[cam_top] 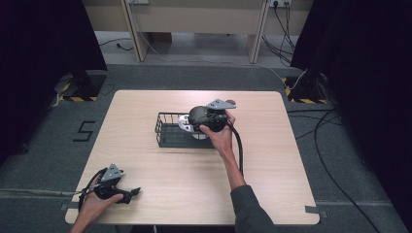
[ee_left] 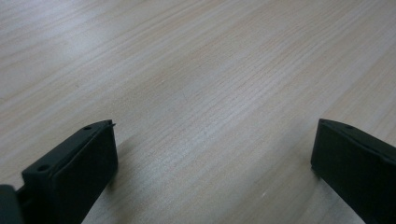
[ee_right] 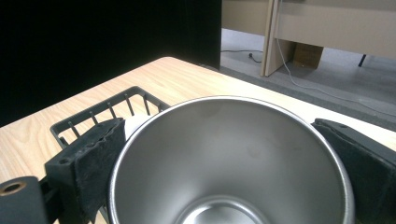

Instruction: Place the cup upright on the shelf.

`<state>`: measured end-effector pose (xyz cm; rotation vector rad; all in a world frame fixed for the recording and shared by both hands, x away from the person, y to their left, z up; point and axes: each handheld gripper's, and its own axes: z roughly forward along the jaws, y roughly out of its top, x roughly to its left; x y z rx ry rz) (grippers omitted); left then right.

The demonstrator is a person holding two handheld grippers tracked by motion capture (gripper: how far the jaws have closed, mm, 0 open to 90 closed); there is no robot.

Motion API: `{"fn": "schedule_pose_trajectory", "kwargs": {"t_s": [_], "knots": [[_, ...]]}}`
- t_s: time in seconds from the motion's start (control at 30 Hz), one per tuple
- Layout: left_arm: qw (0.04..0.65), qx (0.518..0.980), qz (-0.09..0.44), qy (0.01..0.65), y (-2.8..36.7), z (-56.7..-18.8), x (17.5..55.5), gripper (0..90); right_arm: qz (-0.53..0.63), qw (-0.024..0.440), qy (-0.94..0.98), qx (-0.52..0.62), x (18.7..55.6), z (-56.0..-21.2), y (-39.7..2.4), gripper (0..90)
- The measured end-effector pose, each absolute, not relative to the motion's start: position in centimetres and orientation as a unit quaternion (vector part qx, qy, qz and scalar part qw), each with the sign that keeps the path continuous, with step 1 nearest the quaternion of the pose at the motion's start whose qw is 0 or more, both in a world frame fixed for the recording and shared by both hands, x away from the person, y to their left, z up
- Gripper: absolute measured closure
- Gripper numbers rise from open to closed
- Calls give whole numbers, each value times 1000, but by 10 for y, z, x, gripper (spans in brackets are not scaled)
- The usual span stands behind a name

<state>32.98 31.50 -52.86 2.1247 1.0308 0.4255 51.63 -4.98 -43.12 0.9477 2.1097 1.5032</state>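
A stainless steel cup (ee_right: 233,158) sits between the two black jaws of my right gripper (ee_right: 219,126), and both pads press on its sides near the rim. The cup is empty and its mouth faces the camera. In the high view the right gripper (cam_top: 194,124) holds the cup (cam_top: 186,123) over the right part of a black wire basket (cam_top: 165,132) at the table's middle. My left gripper (cam_top: 131,195) rests near the front left corner, held in a hand. Its jaws (ee_left: 212,144) stand wide apart over bare wood with nothing between them.
The light wooden table (cam_top: 194,184) carries just the basket. Something white (ee_right: 133,122) lies in the basket behind the cup; I cannot tell what. Dark curtains flank the table, cables run on the floor at right, and wooden furniture legs stand beyond the far edge.
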Motion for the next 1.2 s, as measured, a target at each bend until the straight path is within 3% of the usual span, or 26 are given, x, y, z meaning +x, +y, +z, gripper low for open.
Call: {"fn": "schedule_pose_trajectory", "kwargs": {"t_s": [0.43, 0.6, 1.2], "knots": [[362, 826, 165, 400, 315, -529, 330, 0, 542, 202, 744, 335, 514, -425, -49, 50], [362, 826, 165, 400, 315, -529, 330, 0, 548, 212, 734, 339, 513, -416, -53, 149], [362, 826, 165, 400, 315, -529, 330, 0, 561, 211, 728, 332, 492, -401, -68, 148]]}}
